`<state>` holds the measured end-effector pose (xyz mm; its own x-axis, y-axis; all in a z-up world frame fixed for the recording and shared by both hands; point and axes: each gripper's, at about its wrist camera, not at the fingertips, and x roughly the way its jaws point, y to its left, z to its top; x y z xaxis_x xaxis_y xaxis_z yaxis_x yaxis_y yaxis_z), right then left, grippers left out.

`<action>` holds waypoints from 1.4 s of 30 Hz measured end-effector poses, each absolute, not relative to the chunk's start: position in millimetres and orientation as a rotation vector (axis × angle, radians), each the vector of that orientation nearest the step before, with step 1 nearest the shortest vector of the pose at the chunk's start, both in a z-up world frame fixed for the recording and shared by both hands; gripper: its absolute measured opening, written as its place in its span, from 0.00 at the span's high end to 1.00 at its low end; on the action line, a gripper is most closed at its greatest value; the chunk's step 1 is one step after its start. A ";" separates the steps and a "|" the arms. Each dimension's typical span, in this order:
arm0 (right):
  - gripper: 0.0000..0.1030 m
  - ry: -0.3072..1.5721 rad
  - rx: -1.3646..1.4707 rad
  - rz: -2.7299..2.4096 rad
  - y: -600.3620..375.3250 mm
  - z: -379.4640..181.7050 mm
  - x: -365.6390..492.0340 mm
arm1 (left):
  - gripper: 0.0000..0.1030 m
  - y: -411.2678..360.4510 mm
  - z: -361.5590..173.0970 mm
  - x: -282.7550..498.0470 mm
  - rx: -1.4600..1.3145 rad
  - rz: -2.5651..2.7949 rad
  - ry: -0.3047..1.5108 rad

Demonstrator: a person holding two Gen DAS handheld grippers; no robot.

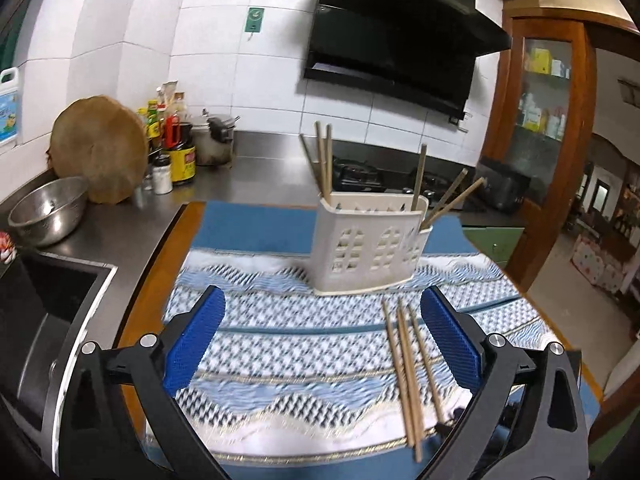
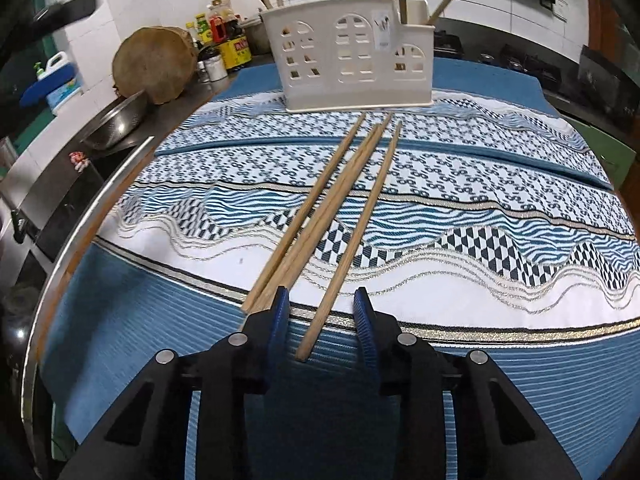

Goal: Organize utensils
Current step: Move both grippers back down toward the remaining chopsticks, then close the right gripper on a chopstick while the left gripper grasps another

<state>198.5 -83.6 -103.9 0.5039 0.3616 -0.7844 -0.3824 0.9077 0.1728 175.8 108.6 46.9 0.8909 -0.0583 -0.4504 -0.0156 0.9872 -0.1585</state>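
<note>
Blue ribbed pads of the left gripper [image 1: 320,340] stand wide apart and hold nothing, hovering above the patterned cloth [image 1: 280,320]. Between them, close to the right-hand pad [image 1: 450,340], loose chopsticks [image 1: 408,364] lie flat on the cloth; the motion blur hides their exact count from this view. Beyond the pads stands the white utensil holder [image 1: 368,240], upright, with chopsticks [image 1: 324,160] sticking out of its left end and more leaning out of its right end. Past the left-hand pad, off the cloth, are a sink, a steel bowl [image 1: 48,210], a round wooden board [image 1: 100,148] leaning on the wall and a cluster of bottles [image 1: 172,140]. On the right gripper [image 2: 322,312] the pads are partly open, low over the cloth [image 2: 440,240], with a single chopstick [image 2: 356,236] running between them; I cannot tell whether either pad touches it. Just outside the left-hand pad [image 2: 278,320], 3 more chopsticks [image 2: 316,216] lie side by side, their near ends hidden behind that finger. All 4 point toward the utensil holder [image 2: 352,56] straight ahead of the pads.
</note>
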 end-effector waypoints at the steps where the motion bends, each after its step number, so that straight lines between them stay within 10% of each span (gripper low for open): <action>1: 0.71 0.947 -0.015 0.446 -83.2 -105.4 200.0 | 0.06 109.8 43.6 172.4 -0.158 -0.018 0.475; 14: 0.89 0.915 -0.110 0.358 -72.6 -108.3 202.3 | 0.06 103.1 2.9 156.4 -0.100 0.006 0.554; 42: 0.93 0.924 -0.046 0.341 -122.1 -107.9 197.0 | 0.06 18.6 -77.0 211.1 0.070 -0.022 0.816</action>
<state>197.0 -122.1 -107.9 0.5532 0.2687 -0.7885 -0.3077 0.9455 0.1064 211.1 18.6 -77.0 0.6848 0.0072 -0.7287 0.0472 0.9974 0.0542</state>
